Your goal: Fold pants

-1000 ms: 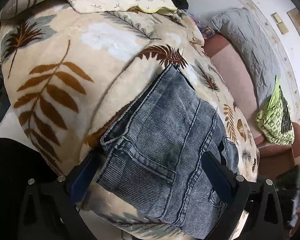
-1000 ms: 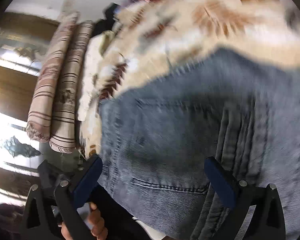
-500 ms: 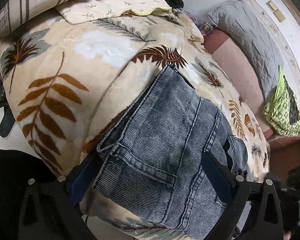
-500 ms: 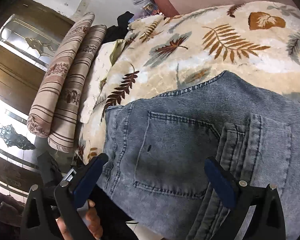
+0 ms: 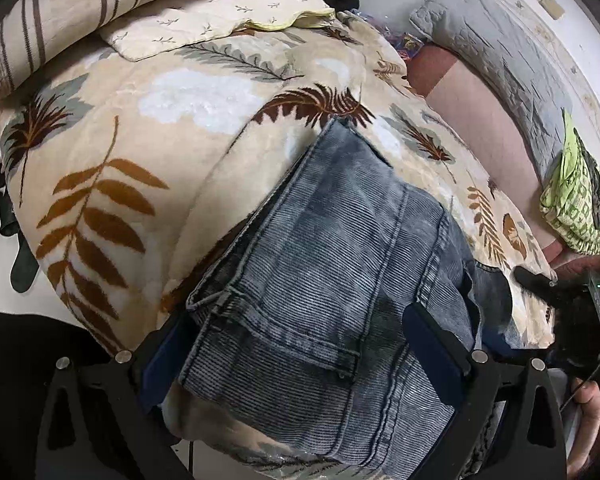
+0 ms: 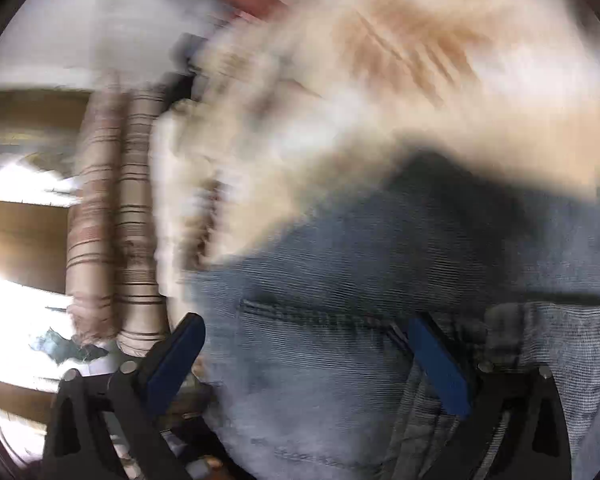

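Observation:
Folded blue-grey corduroy-look jeans (image 5: 340, 264) lie on a cream leaf-print blanket (image 5: 148, 148) near its front edge, back pocket facing up. My left gripper (image 5: 300, 360) hovers over the waist end, open, its blue pads wide on either side of the cloth. In the left wrist view the right gripper (image 5: 572, 312) shows at the right edge, held by a hand. The right wrist view is motion-blurred: the right gripper (image 6: 308, 360) is open above the jeans (image 6: 340, 288), with a pocket seam between its fingers.
Striped bolsters (image 5: 60, 12) and a small cream pillow (image 5: 220, 20) sit at the blanket's far end. A grey quilted cushion (image 5: 500, 52) and a green patterned bag (image 5: 580, 200) lie on the pink mattress (image 5: 472, 120) to the right. Bolsters (image 6: 112, 216) also show at the left in the right wrist view.
The right wrist view has gone from sharp to blurred as that gripper swings over the jeans. The left gripper has barely shifted. The jeans lie as before.

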`<state>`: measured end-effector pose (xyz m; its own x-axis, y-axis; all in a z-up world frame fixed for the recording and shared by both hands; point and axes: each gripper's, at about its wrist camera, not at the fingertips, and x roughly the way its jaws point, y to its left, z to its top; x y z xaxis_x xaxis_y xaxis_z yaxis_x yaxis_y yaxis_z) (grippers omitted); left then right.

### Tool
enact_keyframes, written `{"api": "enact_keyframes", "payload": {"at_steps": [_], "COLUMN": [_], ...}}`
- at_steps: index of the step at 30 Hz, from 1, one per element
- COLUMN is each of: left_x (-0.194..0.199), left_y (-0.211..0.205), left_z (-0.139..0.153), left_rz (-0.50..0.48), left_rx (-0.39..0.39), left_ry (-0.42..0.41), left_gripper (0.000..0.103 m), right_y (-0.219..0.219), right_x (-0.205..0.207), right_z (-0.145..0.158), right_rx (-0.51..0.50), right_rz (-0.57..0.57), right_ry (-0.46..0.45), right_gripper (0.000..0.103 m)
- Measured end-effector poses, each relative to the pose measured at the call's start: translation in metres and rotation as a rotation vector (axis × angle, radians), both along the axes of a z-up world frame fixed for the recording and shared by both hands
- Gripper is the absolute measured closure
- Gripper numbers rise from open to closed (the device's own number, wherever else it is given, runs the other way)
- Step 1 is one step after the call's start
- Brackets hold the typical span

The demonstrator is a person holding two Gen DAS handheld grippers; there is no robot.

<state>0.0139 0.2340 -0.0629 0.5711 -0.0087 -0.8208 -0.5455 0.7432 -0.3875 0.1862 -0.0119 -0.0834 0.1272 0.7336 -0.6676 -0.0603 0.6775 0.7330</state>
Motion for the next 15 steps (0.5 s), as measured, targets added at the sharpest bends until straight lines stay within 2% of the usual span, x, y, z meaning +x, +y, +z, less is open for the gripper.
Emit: {"api": "enact_keyframes", "payload": {"at_steps": [2, 3, 5, 7, 8, 10, 15], "left_x": [-0.001, -0.001, -0.001, -0.002, -0.002, -0.003, -0.003], "left_y": [0.002, 0.004, 0.008, 0.012, 0.014, 0.017, 0.036], "left_z": [0.002, 0.002, 0.006, 0.009, 0.011, 0.014, 0.013], "left_rz": [0.02, 0.028, 0.043, 0.05, 0.048, 0.054, 0.085], "left_rx": [0.034, 0.04, 0.051, 0.05, 0.039, 0.005, -0.17], "left_ry": [0.009, 0.014, 0.008, 0.004, -0.006, -0.023, -0.057], "left_gripper": [0.028, 0.034, 0.067, 0.08, 0.085, 0.087, 0.09], "right_y": [0.002, 0.002, -0.003, -0.015, -0.024, -0.04, -0.1], "right_x": [-0.004, -0.01, -0.024, -0.047, -0.056, -0.077, -0.119], "right_z": [0.016, 0.029, 0.047, 0.058, 0.061, 0.059, 0.037], "right_rx": [0.002, 0.0, -0.01, -0.002, -0.009, -0.02, -0.021], "right_rz": [0.009, 0.023, 0.037, 0.069, 0.065, 0.062, -0.027], "right_ry": [-0.031, -0.058, -0.11, -0.13, -0.137, -0.149, -0.131], "right_gripper": [0.002, 0.002, 0.002, 0.002, 0.002, 0.002, 0.002]}}
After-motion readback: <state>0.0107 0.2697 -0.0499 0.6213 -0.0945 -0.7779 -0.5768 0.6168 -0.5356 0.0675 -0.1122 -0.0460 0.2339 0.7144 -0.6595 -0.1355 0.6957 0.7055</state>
